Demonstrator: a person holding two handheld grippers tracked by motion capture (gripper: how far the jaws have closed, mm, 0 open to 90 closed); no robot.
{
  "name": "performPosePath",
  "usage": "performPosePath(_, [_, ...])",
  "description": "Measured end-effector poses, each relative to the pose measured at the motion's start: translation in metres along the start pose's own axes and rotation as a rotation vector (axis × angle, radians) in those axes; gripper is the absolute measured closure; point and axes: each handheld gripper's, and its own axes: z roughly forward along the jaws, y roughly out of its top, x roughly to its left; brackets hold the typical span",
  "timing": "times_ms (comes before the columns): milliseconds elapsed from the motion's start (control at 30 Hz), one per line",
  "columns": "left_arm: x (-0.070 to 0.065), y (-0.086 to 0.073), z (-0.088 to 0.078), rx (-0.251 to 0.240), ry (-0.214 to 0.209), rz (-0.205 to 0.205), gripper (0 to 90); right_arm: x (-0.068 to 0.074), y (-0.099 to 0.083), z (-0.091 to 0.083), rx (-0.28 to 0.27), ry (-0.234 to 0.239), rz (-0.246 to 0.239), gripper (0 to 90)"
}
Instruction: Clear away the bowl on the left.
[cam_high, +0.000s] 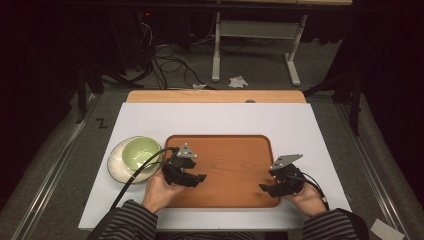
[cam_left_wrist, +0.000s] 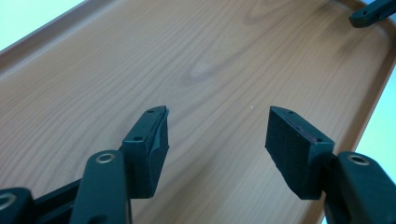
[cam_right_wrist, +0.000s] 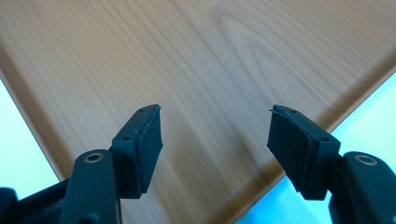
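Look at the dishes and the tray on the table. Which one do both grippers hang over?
The wooden tray. The left gripper and right gripper hang open above it; the green bowl and its plate sit beside its left edge.

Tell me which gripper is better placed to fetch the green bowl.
Left. The left gripper, open and empty, is at the tray's left end, beside the green bowl; the right gripper sits at the far end.

A rectangular wooden tray (cam_high: 225, 150) with rounded corners and a low raised rim is laid flat on the white board, near its front edge and centred between the side edges. Its grained brown surface is bare.
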Motion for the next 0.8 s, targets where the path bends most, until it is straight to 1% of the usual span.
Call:
performPosePath(67, [0.0028,0.0008,-0.0019,0.001,0.006,-0.002,38.9,-0.0011,-0.0002,0.0005,0.000,0.005,-0.005,36.7])
performPosePath(133, [0.0028,0.0007,-0.0022,-0.001,0.011,0.001,38.3,-0.0008,-0.0002,0.0005,0.003,0.001,-0.003,36.7])
performPosePath(167, [0.0016,0.0004,-0.0028,-0.001,0.016,0.006,38.0,0.0005,0.0001,0.0006,0.004,0.001,0.006,36.7])
performPosePath(200, [0.0009,0.0002,-0.0032,0.000,0.018,0.009,37.8,0.0002,0.0001,0.0004,0.006,0.003,-0.005,36.7])
performPosePath(267, [-0.0002,0.0001,-0.0044,-0.001,0.020,0.016,37.6,0.0011,0.0001,0.0005,0.007,-0.002,-0.007,36.7])
performPosePath(400, [0.0011,0.0005,-0.0061,-0.011,0.020,0.013,37.6,0.0007,0.0001,0.0006,0.002,0.002,-0.004,36.6])
performPosePath(433, [0.0025,0.0008,-0.0064,-0.010,0.025,0.010,37.5,0.0006,0.0001,0.0010,0.007,0.002,0.005,36.7])
performPosePath(467, [0.0029,0.0007,-0.0063,-0.010,0.026,0.010,37.5,0.0000,0.0001,0.0012,0.008,0.001,-0.003,36.7])
performPosePath(600, [0.0028,0.0004,-0.0085,-0.009,0.038,0.014,37.2,0.0006,0.0002,0.0009,0.003,0.001,0.001,36.7])
performPosePath(633, [0.0029,0.0004,-0.0093,-0.011,0.038,0.015,36.9,0.0001,0.0000,0.0003,0.008,0.003,-0.009,36.7])
performPosePath(767, [0.0033,0.0003,-0.0100,-0.018,0.039,0.014,36.5,0.0008,0.0002,0.0010,0.001,0.007,-0.003,36.7])
performPosePath(800, [0.0034,0.0002,-0.0102,-0.014,0.040,0.018,36.6,0.0004,0.0002,0.0013,0.006,0.006,-0.011,36.7])
